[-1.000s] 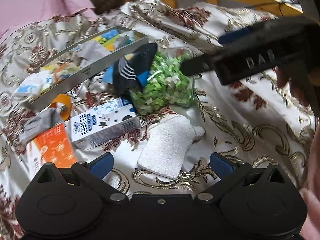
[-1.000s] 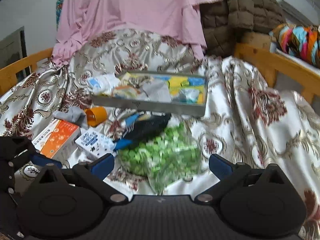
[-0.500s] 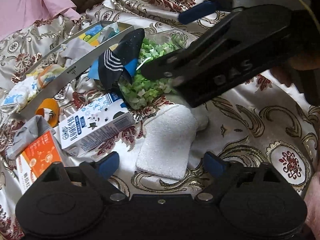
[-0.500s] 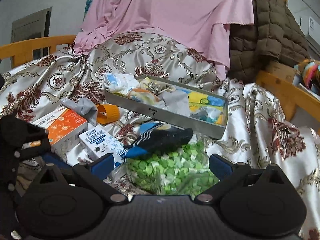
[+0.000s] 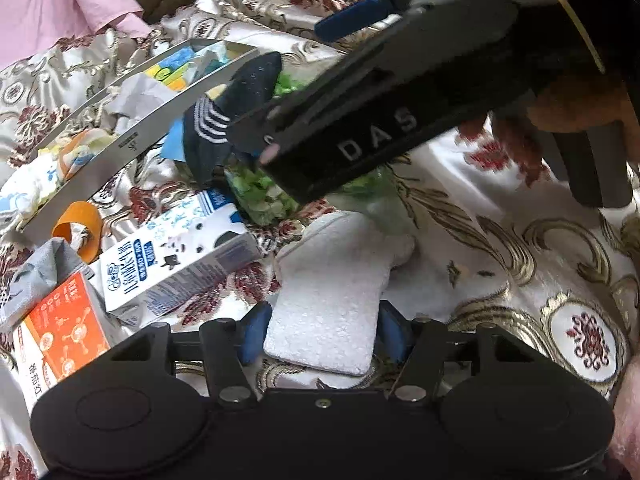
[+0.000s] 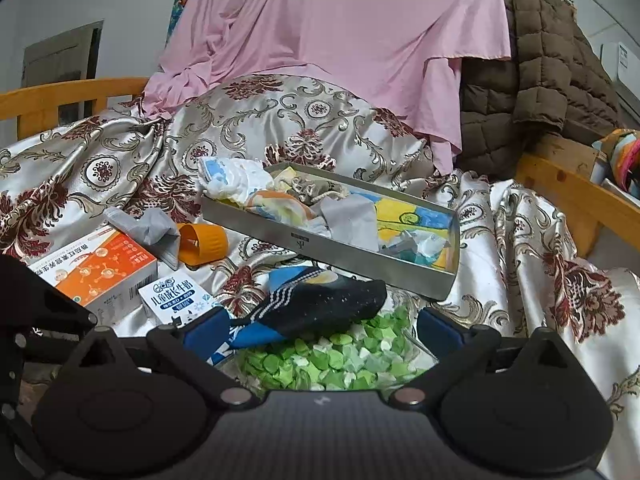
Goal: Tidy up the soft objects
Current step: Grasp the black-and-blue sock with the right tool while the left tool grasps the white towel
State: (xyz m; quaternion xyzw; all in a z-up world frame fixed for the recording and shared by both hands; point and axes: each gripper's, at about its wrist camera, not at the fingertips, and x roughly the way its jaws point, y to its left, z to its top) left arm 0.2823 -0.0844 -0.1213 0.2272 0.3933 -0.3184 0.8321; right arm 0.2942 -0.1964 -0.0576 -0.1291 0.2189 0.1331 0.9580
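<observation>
On the bed's patterned cover point(image 5: 500, 248), the left gripper point(image 5: 322, 330) pinches the near end of a white foam pad point(image 5: 332, 280). Beyond it, the right gripper point(image 6: 320, 330) has its fingers spread around a green-filled bag point(image 6: 340, 360) under a dark sock point(image 6: 320, 304), near the metal tray point(image 6: 320, 246).

White foam pad point(image 5: 332, 300), black sock point(image 6: 320, 304) with white stripes and blue patches, green-and-white bits in clear bag point(image 6: 332, 356), orange-white box point(image 6: 96, 268), cream bedspread point(image 6: 280, 120) with maroon-gold florals, grey tray point(image 6: 332, 246)
</observation>
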